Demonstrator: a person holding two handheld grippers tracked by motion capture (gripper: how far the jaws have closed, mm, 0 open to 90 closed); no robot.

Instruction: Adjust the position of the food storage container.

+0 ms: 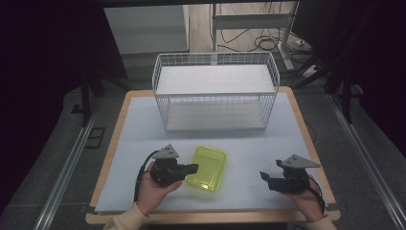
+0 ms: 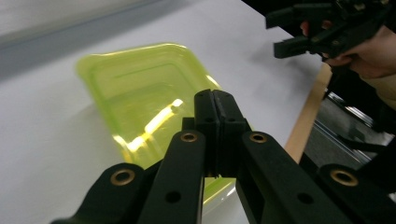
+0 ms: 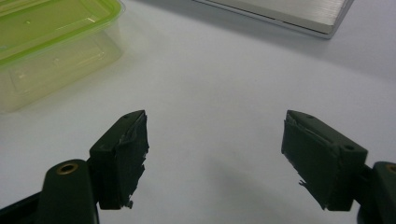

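High view first: one yellow-green container [image 1: 208,168] lies on the bench near its front edge, a little left of the middle, and one white wire basket [image 1: 215,91] stands toward the back edge, well apart from it. The left gripper [image 1: 190,168] sits at the container's left rim, and the right gripper [image 1: 265,176] hangs near the front right corner, apart from the container. Count here: one container, one basket, two grippers, two hands.

Left gripper view: the jaws of the left gripper [image 2: 216,100] are pressed together, with the container [image 2: 140,88] lying just behind and under them. Whether a thin rim is pinched between them cannot be told from this angle; nothing shows between the pads. The work in hand looks like taking hold of the container's near edge. To do it well, the person should likely bite the rim squarely, deep enough that the light plastic does not twist out, and lift level. The other gripper [image 2: 292,32] shows far off, jaws apart.

Right gripper view: the right gripper [image 3: 215,154] is spread wide over bare bench, holding nothing. Its worn pads [image 3: 122,154] frame empty surface; the container [image 3: 51,42] sits off to one side. It could steady the far rim if the box tips.
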